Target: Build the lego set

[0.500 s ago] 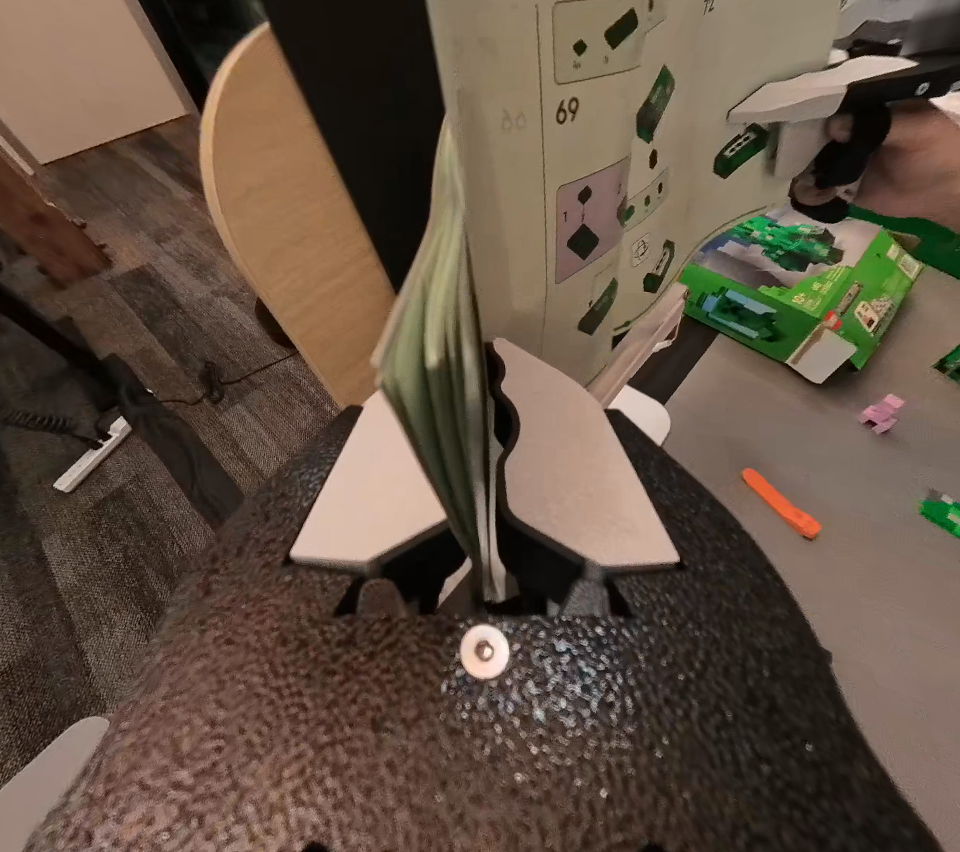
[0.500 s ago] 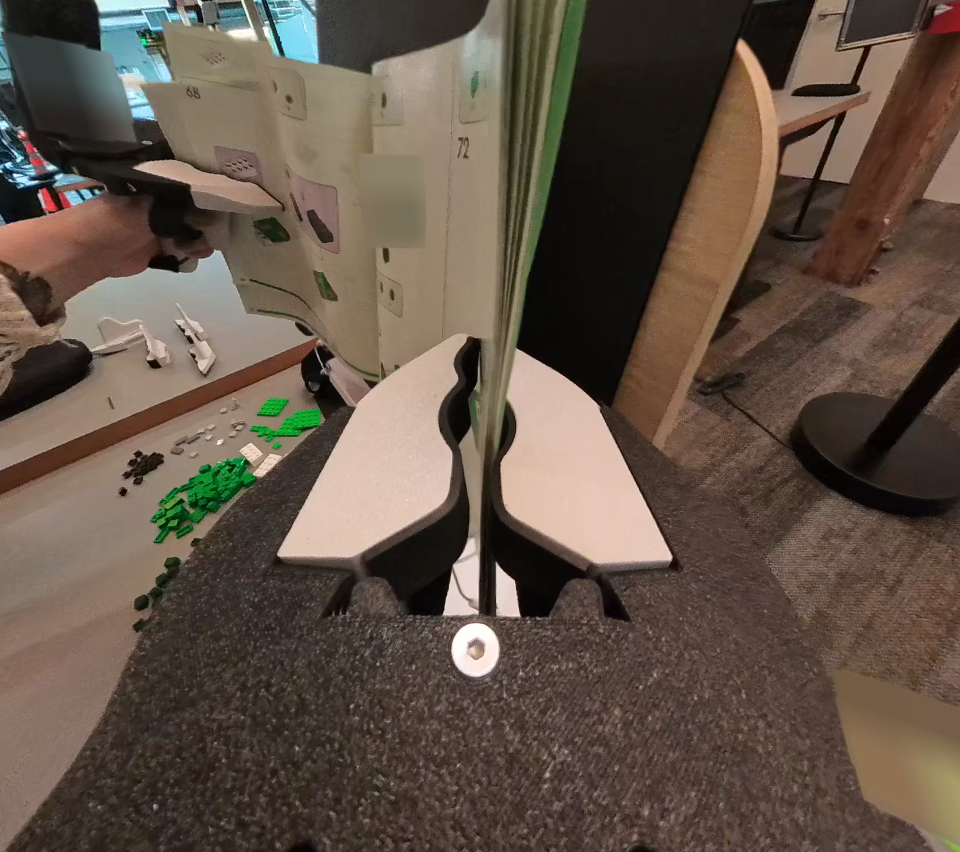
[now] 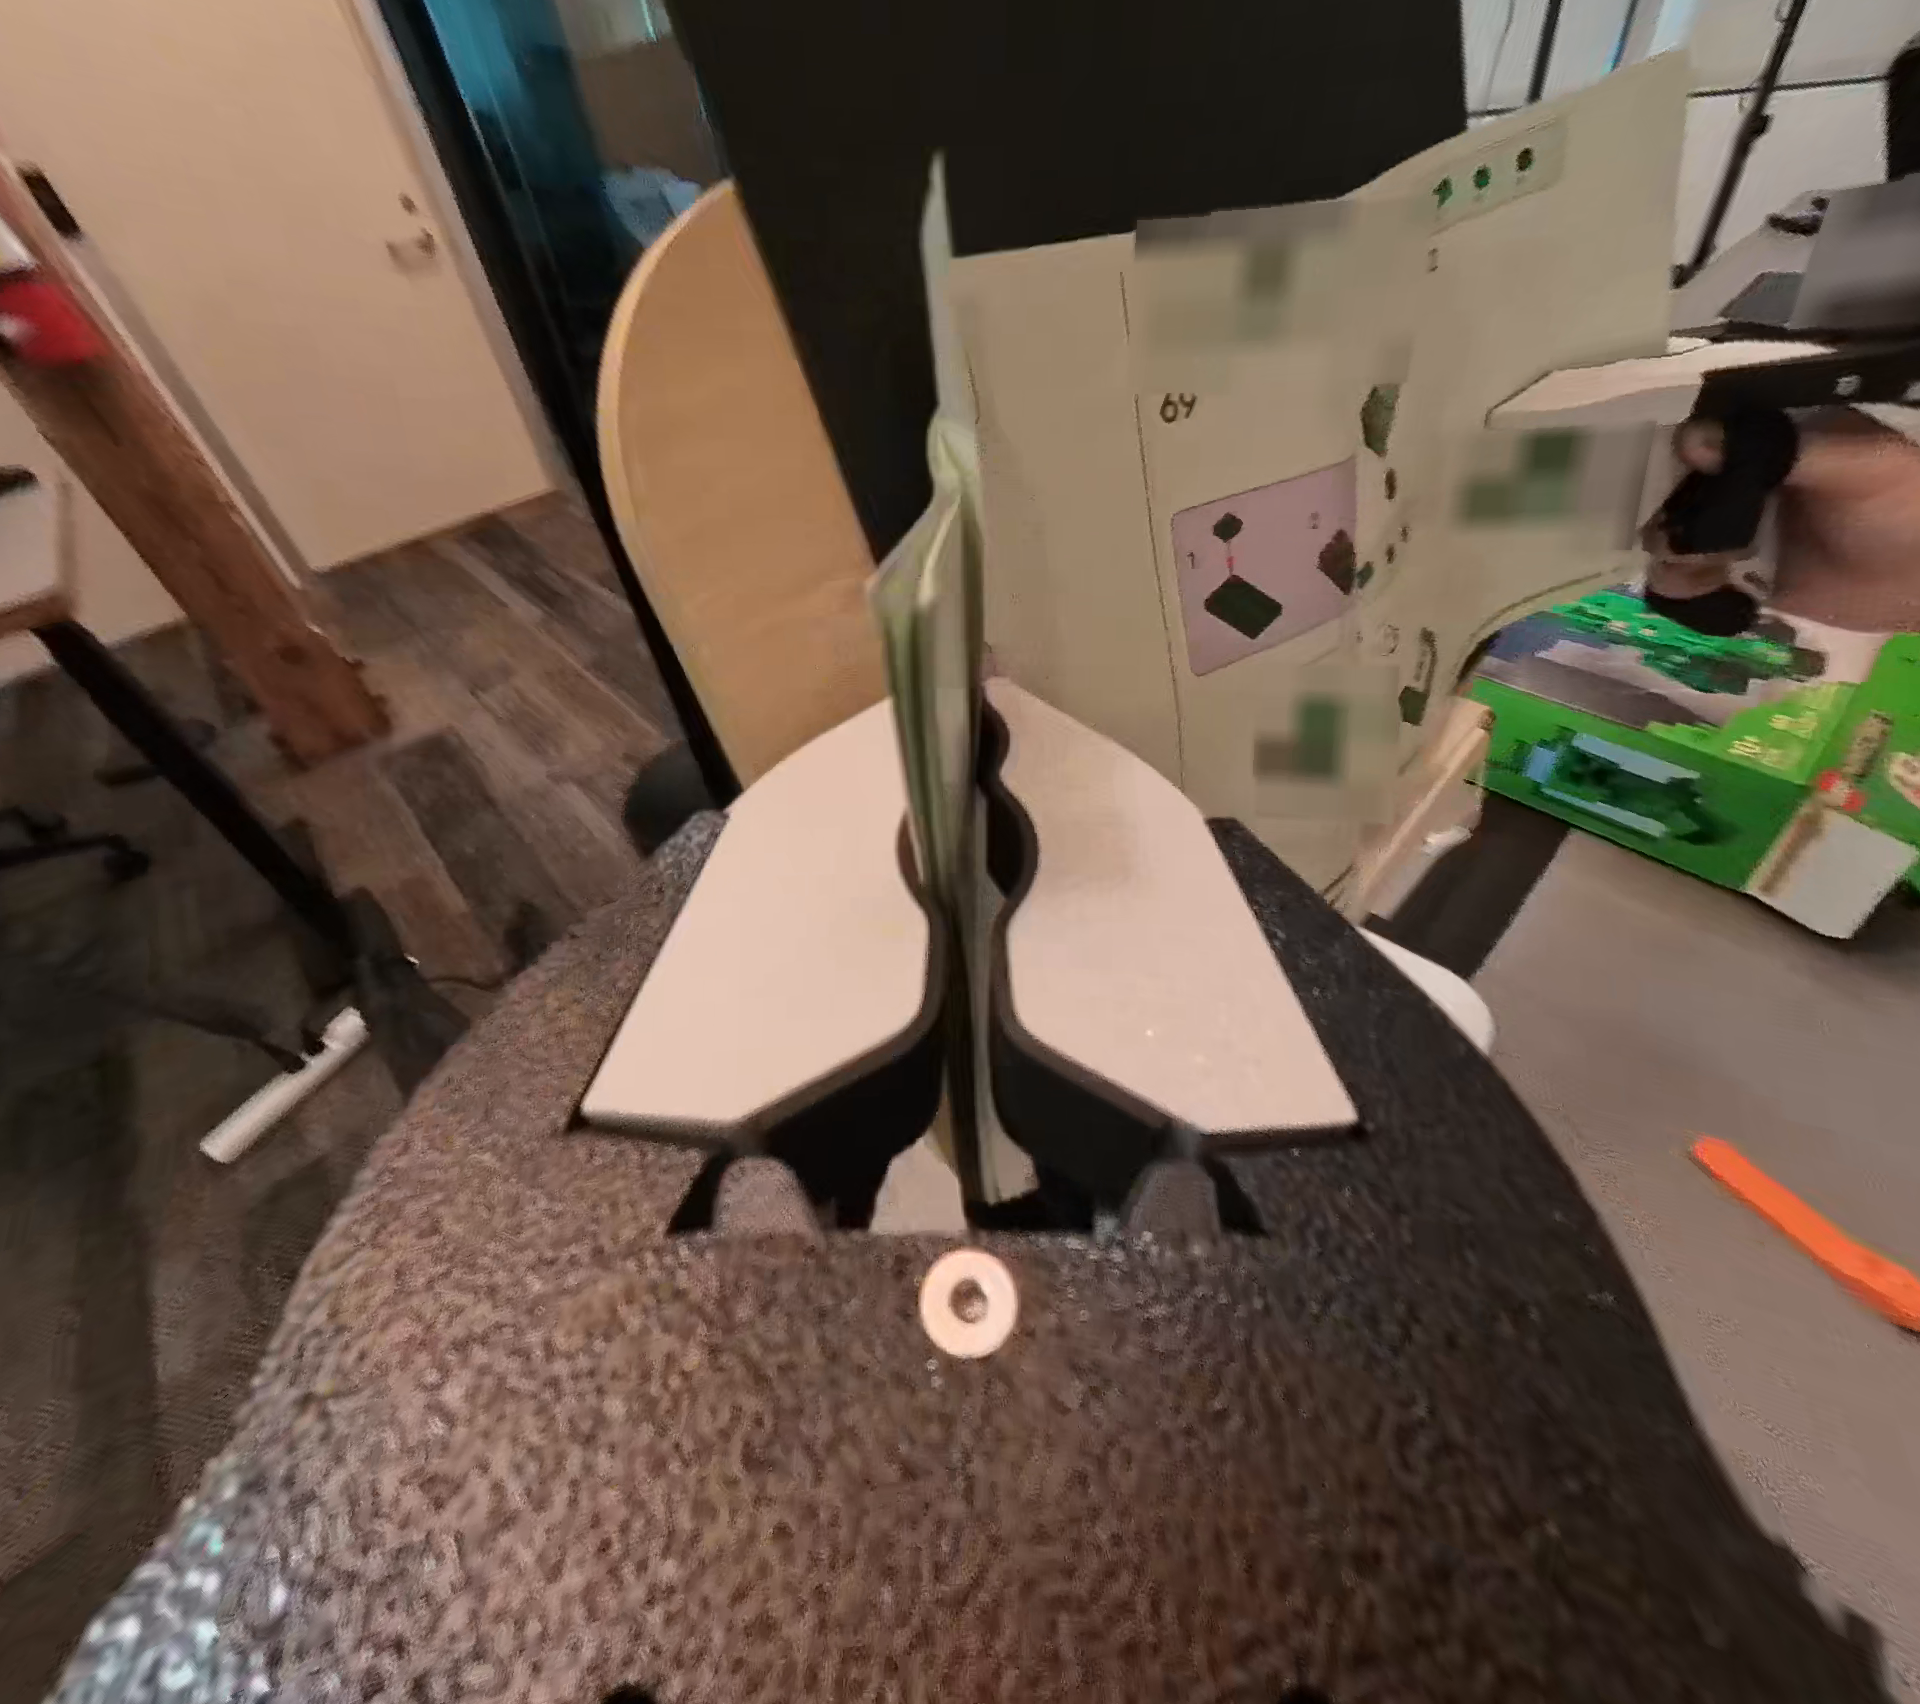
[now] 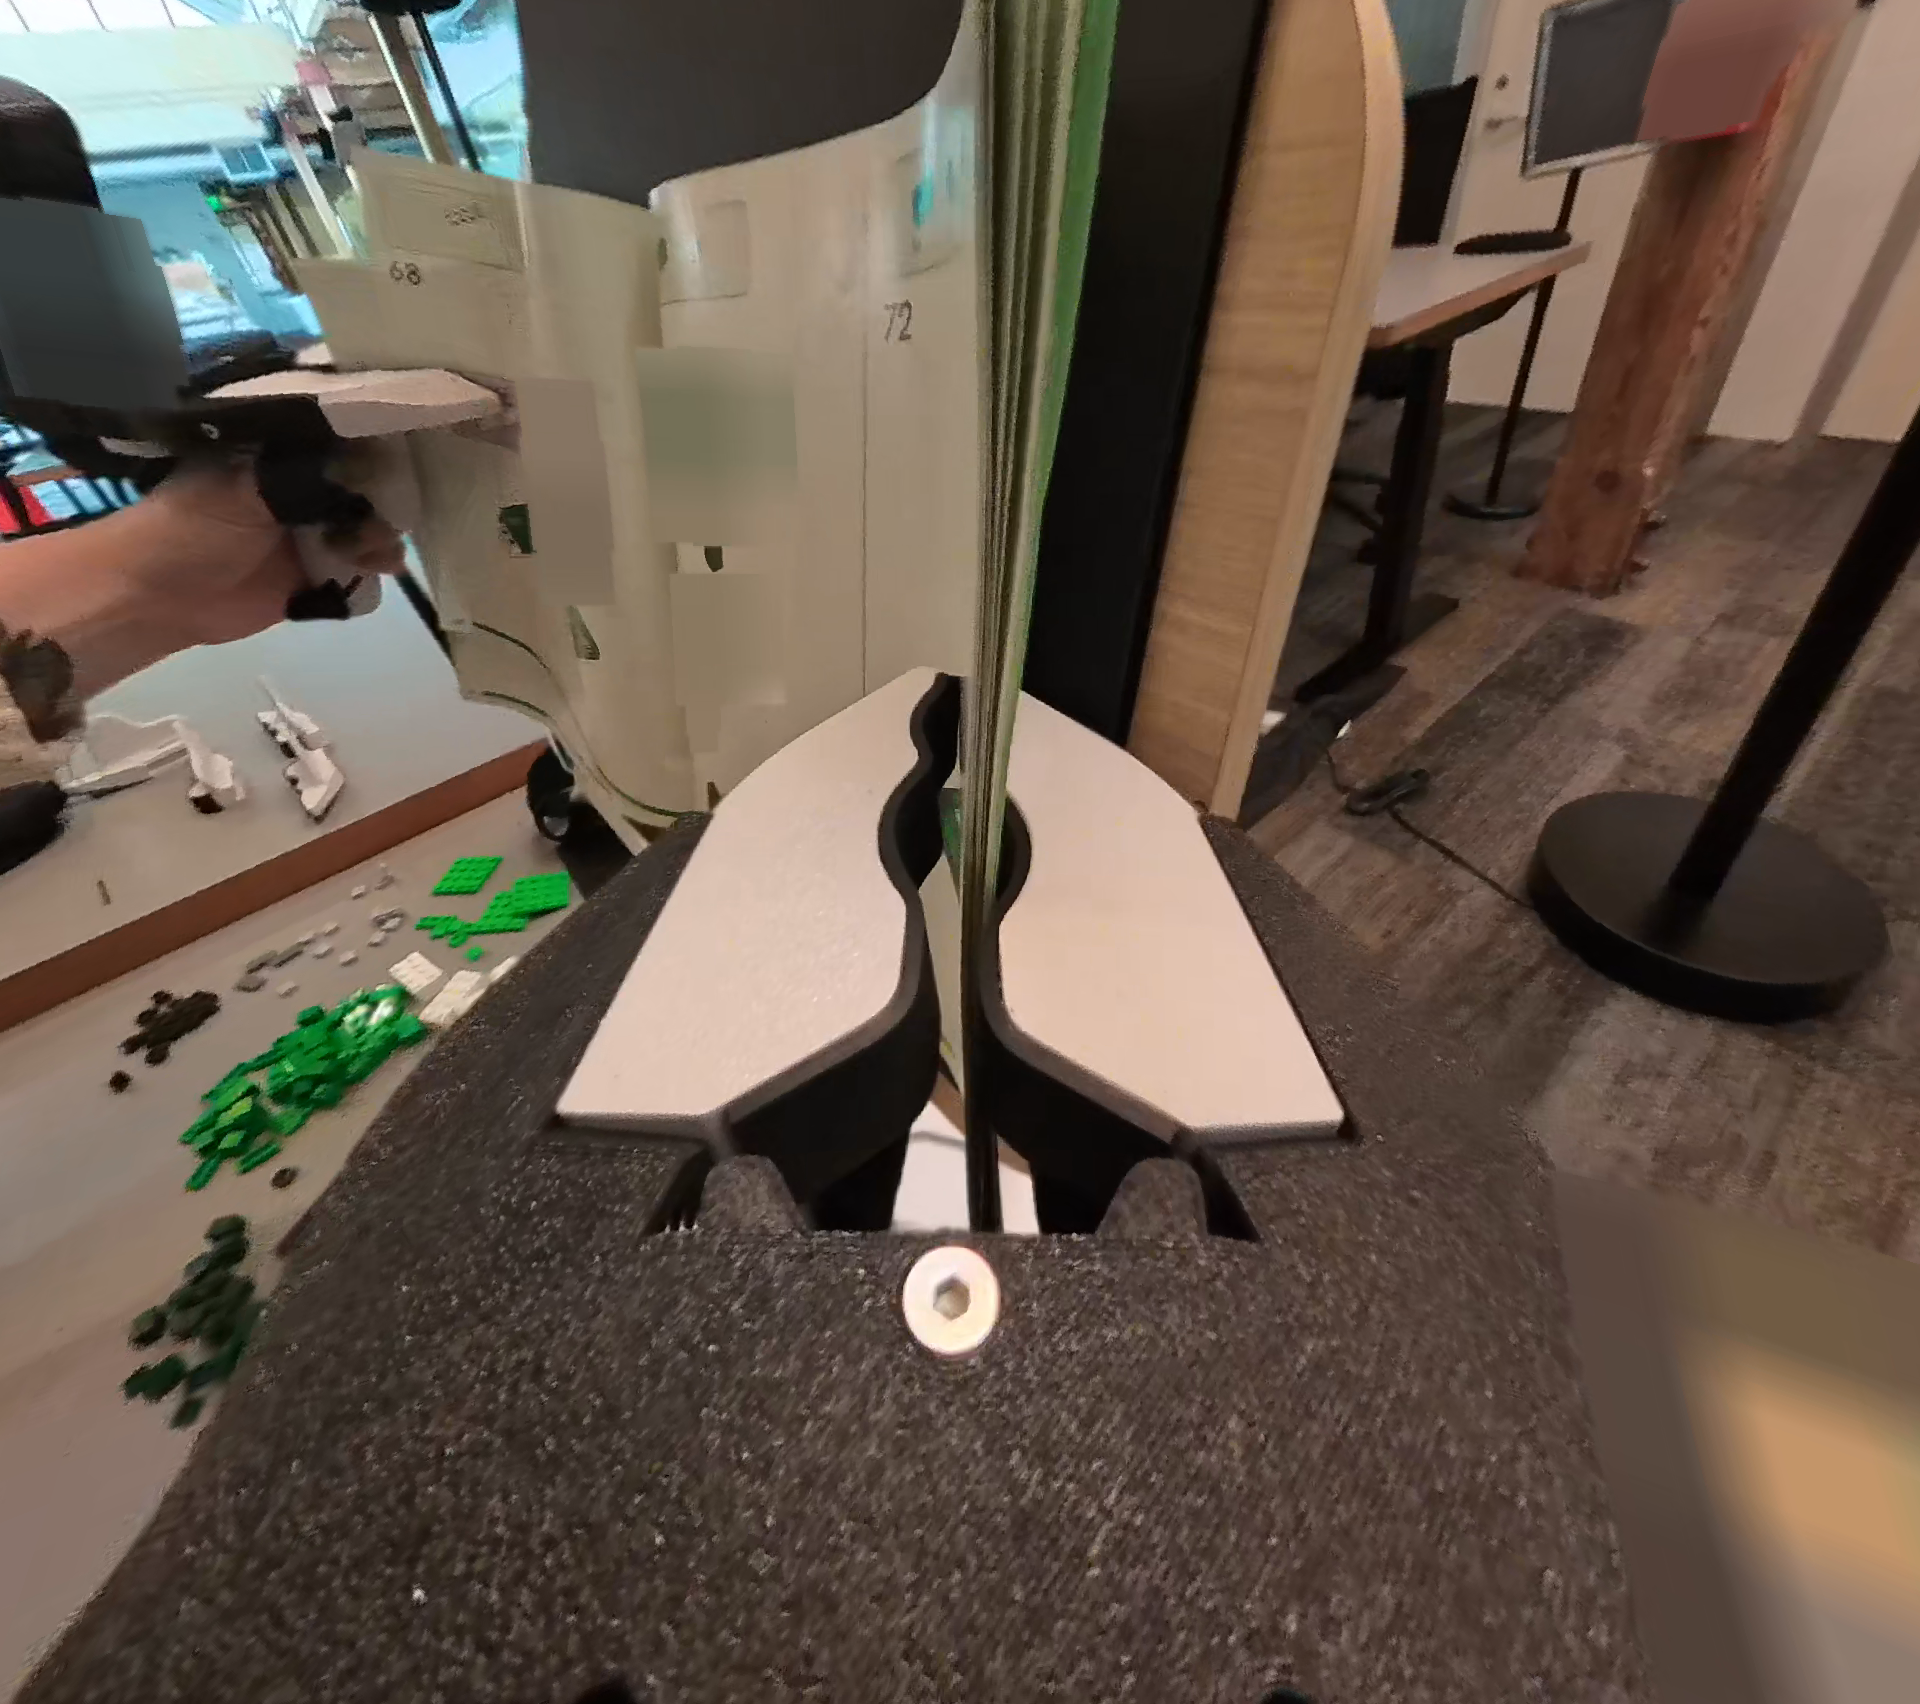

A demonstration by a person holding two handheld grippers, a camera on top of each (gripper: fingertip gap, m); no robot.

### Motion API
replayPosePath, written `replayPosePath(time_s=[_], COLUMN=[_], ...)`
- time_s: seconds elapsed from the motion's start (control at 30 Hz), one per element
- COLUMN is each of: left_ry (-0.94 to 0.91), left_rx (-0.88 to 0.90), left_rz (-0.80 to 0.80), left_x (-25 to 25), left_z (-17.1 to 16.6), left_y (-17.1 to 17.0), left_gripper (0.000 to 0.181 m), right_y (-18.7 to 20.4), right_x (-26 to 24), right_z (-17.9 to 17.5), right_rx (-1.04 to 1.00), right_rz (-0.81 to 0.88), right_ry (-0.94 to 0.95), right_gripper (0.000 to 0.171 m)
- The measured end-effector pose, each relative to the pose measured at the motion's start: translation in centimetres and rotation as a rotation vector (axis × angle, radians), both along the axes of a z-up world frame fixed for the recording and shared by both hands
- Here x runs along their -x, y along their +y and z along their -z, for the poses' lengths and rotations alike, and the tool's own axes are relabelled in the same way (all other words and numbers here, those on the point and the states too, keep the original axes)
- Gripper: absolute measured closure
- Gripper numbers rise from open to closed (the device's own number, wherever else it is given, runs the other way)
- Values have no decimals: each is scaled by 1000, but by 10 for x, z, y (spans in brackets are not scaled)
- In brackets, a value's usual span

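The open instruction booklet [image 3: 1257,511] is held upright in the air between both grippers. My left gripper [image 3: 951,704] is shut on one edge of its pages, which show edge-on between the jaws. My right gripper [image 4: 982,693] is shut on the opposite stack of pages [image 4: 1023,304]. Each gripper shows in the other's view, clamped on the booklet: the right gripper [image 3: 1621,397] and the left gripper [image 4: 416,407]. Loose green bricks [image 4: 301,1072] and green plates [image 4: 499,896] lie on the grey table [image 4: 83,1239] below.
The green lego box [image 3: 1662,761] lies open on the table [image 3: 1662,1135], with an orange brick separator [image 3: 1808,1239] nearer. Dark green [image 4: 197,1322], black [image 4: 166,1020] and small grey pieces [image 4: 343,937] lie in piles. A wooden panel [image 3: 717,511] and black divider stand behind. The grippers' ends are close to 25 cm from one another. The orange brick separator [image 3: 1808,1239] lies around 35 cm away from my right fingertips.
The left gripper's view has swung left and tilted, so the booklet page sits lower and farther right in it. Both grippers still hold the booklet.
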State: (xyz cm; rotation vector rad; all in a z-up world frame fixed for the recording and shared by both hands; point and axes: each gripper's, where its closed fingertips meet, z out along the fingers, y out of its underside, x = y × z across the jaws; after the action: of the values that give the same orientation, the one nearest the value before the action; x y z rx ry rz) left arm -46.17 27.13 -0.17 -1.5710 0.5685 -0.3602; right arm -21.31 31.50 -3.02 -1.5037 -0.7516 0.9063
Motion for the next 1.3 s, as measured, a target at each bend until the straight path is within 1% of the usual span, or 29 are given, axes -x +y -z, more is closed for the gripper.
replayPosePath(time_s=[0.13, 0.2, 0.27, 0.37, 0.47, 0.53, 0.57, 0.6, 0.67, 0.7, 0.73, 0.77, 0.8, 0.83, 0.87, 0.9, 0.93, 0.97, 1.07, 1.1, 1.17, 1.2, 1.3], left_ry=[54, 79, 87, 32, 12, 22, 28, 31, 23, 16, 12, 10, 12, 14, 13, 9, 3, -3, -21, -28, -44, -55, -115], left_rx=[-172, -164, -110, -102, -104, -112, -118, -122, -116, -113, -111, -112, -116, -122, -127, -130, -131, -130, -123, -122, -116, -108, -70], left_rz=[-83, -106, -116, -119, -133, -151, -164, -178, -193, -198, -198, -203, -210, -217, -221, -225, -230, -232, -236, -237, -256, -266, -263], left_x=[1, 1, 3, 7, 11, 11, 11, 12, 12, 12, 11, 11, 11, 10, 10, 10, 11, 11, 13, 14, 19, 22, 30], left_z=[-23, -19, -7, -3, -3, -4, -4, -4, -4, -3, -3, -3, -2, -3, -3, -3, -3, -3, -2, -2, -2, -1, 6], left_y=[4, 10, 15, 14, 13, 12, 12, 13, 13, 13, 12, 12, 12, 12, 12, 12, 12, 11, 9, 9, 7, 6, 2], left_gripper=[180, 180, 175, 169, 167, 167, 166, 165, 164, 165, 169, 169, 169, 169, 169, 168, 165, 164, 161, 157, 148, 144, 128], right_y=[-5, -1, 5, 4, 3, 7, 7, 6, 5, 2, -4, -15, -29, -44, -61, -80, -98, -109, -118, -114, -92, -81, -62], right_x=[2, 2, 1, -2, -10, -23, -29, -34, -48, -59, -70, -73, -68, -55, -34, -7, 22, 46, 98, 106, 107, 103, 91], right_z=[-14, -10, -1, 1, -6, -13, -17, -20, -27, -33, -43, -53, -60, -64, -64, -58, -46, -29, 36, 53, 71, 72, 61], right_rx=[-88, -81, -38, -13, -54, -119, -154, -185, -260, -311, -382, -450, -507, -552, -579, -593, -598, -586, -489, -436, -388, -394, -416], right_rz=[20, 52, 87, 89, 146, 269, 321, 366, 486, 578, 666, 707, 700, 644, 557, 424, 284, 199, 25, 12, 87, 138, 220], right_ry=[54, 40, 25, 58, 40, -4, -24, -50, -112, -131, -132, -120, -99, -82, -73, -81, -115, -175, -412, -466, -538, -548, -528], right_gripper=[170, 169, 164, 156, 140, 123, 117, 114, 110, 110, 112, 118, 125, 131, 136, 150, 161, 163, 163, 162, 160, 161, 161])
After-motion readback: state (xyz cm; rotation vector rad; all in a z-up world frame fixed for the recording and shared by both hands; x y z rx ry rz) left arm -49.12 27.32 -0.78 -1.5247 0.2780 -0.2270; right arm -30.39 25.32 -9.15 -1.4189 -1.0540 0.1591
